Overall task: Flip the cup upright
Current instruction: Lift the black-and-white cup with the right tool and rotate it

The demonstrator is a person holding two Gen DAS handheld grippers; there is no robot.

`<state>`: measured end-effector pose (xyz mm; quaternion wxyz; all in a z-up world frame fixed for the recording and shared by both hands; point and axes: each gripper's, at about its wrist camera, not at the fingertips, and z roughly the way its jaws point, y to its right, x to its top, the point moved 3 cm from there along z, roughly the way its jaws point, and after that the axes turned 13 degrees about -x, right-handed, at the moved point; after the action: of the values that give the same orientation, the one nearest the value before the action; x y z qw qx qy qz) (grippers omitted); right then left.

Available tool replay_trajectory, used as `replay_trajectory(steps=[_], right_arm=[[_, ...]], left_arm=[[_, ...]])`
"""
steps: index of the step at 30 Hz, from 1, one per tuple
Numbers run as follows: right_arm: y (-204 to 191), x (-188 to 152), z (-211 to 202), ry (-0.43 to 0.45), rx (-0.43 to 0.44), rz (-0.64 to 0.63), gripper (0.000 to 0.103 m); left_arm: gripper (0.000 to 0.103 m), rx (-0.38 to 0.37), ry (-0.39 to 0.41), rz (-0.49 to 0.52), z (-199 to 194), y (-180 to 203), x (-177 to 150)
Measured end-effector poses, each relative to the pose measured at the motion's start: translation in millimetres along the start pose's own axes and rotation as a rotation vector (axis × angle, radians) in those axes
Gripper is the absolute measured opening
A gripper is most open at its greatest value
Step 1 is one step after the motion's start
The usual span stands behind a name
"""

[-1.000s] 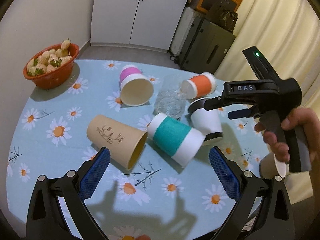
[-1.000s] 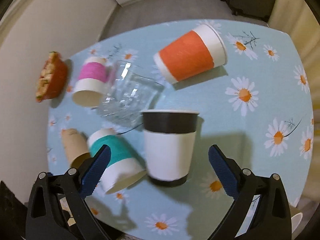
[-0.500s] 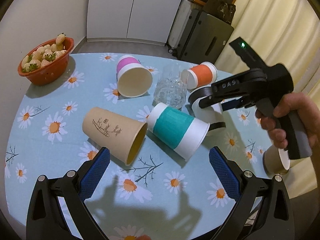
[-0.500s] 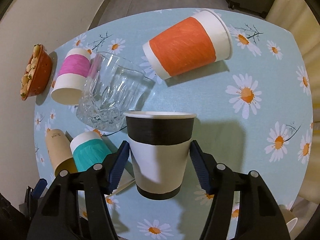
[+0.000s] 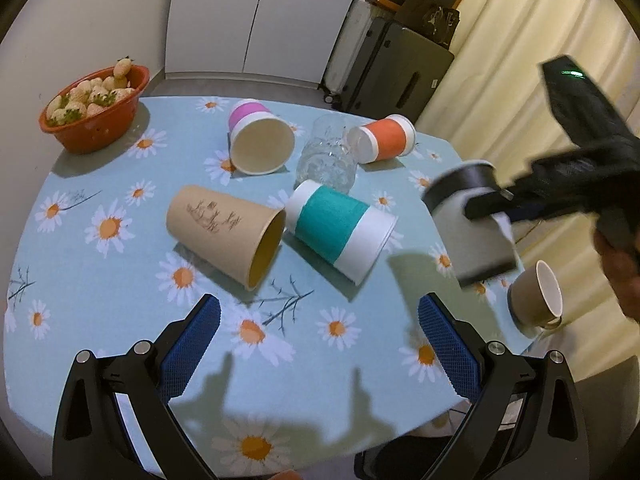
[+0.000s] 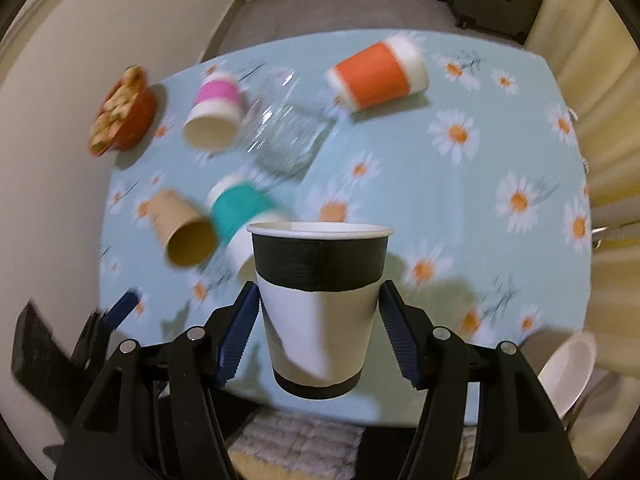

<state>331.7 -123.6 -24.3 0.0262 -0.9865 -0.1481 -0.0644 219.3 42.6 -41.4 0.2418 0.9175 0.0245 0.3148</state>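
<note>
My right gripper is shut on a black-and-white paper cup and holds it in the air above the table's near right part; the cup also shows, blurred and tilted, in the left wrist view. My left gripper is open and empty over the front of the table. On the daisy tablecloth lie on their sides a tan cup, a teal-banded cup, a pink-banded cup and an orange cup. A clear glass sits among them.
An orange bowl of strawberries stands at the table's far left. A brown ceramic cup lies at the right edge. Suitcases and a white cabinet stand behind the table, curtains to the right.
My right gripper closed on the black-and-white cup, lifted it off the table and carried it toward the near right. My left gripper stayed open and drew back a little.
</note>
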Motion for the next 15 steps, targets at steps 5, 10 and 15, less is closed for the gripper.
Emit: replay_trajectory(steps=[5, 10, 15], right_arm=[[-24, -44, 7, -0.032, 0.038, 0.004, 0.062], [-37, -65, 39, -0.079, 0.03, 0.012, 0.062], [-44, -70, 59, -0.096, 0.018, 0.019, 0.062]], left_arm=[[0.097, -0.011, 0.006, -0.051, -10, -11, -15], [0.096, -0.008, -0.021, -0.085, -18, -19, -45], [0.096, -0.003, -0.033, -0.093, -26, -23, -63]])
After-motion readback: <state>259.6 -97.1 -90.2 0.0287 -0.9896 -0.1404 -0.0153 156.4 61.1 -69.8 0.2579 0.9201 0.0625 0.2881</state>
